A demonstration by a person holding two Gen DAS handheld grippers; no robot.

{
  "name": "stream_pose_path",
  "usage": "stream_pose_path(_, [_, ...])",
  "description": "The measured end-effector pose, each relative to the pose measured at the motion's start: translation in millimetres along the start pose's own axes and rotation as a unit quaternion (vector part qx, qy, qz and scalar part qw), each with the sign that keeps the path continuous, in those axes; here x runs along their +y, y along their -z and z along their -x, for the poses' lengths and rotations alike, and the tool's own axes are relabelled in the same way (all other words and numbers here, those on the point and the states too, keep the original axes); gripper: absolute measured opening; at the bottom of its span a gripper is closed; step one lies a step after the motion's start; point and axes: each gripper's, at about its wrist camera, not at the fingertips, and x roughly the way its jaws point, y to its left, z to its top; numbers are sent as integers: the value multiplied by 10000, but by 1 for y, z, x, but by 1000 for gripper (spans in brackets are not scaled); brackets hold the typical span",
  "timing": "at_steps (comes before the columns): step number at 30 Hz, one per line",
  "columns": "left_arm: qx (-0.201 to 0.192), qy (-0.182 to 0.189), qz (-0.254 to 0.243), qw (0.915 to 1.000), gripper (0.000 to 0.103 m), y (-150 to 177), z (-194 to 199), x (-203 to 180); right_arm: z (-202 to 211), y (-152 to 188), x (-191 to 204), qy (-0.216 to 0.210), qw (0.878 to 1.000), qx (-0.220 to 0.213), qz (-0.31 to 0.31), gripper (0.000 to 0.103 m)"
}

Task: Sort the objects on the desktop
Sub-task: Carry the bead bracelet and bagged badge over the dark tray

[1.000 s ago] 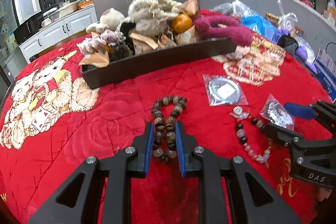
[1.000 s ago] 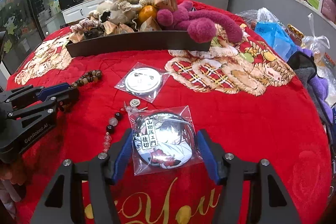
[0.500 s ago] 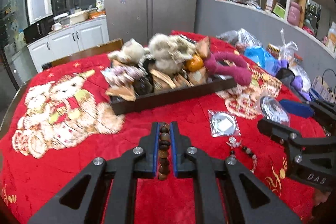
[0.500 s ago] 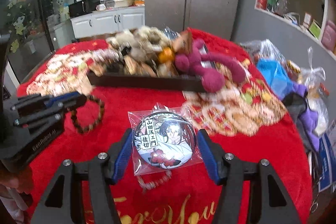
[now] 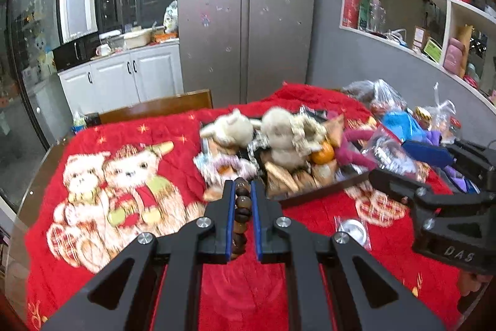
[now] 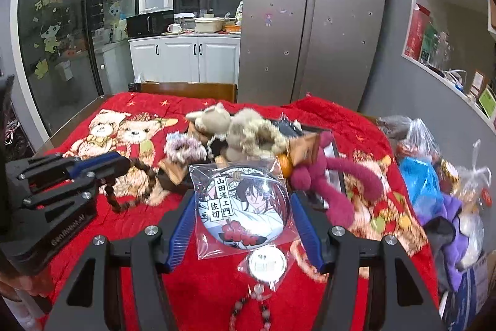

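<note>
Both grippers were loaded and carried above the red blanket (image 5: pixel 130 141), so the step in hand looked like the carry toward the dark tray (image 5: pixel 322 191) of plush toys at the far side of the table.

The left gripper (image 5: pixel 241 208) had its jaws drawn narrow on a brown bead bracelet (image 5: pixel 241 217); in the right wrist view the loop hung free below the blue pads (clear of the cloth, as far as could be told).

The right gripper (image 6: pixel 243 213) held its fingers about half spread, clamped on the 2 side edges of a bagged anime badge (image 6: pixel 243 205), which sat flat between the pads and faced the camera.

2 items lay on the blanket below it: a smaller bagged badge (image 6: pixel 266 262) and a pale bead bracelet (image 6: pixel 251 304).

The tray was already heaped with soft toys, among them a magenta plush (image 6: pixel 328 185) hanging over its near wall. The next move probably called for bringing each load over a free spot in the tray and only then easing the jaws apart; the dangling bracelet could snag on the toys if lowered carelessly.
</note>
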Motion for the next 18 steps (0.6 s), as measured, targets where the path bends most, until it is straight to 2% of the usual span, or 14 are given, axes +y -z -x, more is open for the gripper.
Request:
stream_pose_path(6, [-62, 44, -7, 10000, 11, -37, -22, -2, -22, -24, -8, -69, 10000, 23, 31, 62])
stream_pose_path(10, [-51, 107, -3, 9999, 11, -59, -52, -7, -43, -37, -17, -51, 10000, 69, 44, 62])
stream_pose_path(18, [119, 246, 307, 9992, 11, -75, -110, -4, -95, -59, -39, -16, 9997, 240, -2, 62])
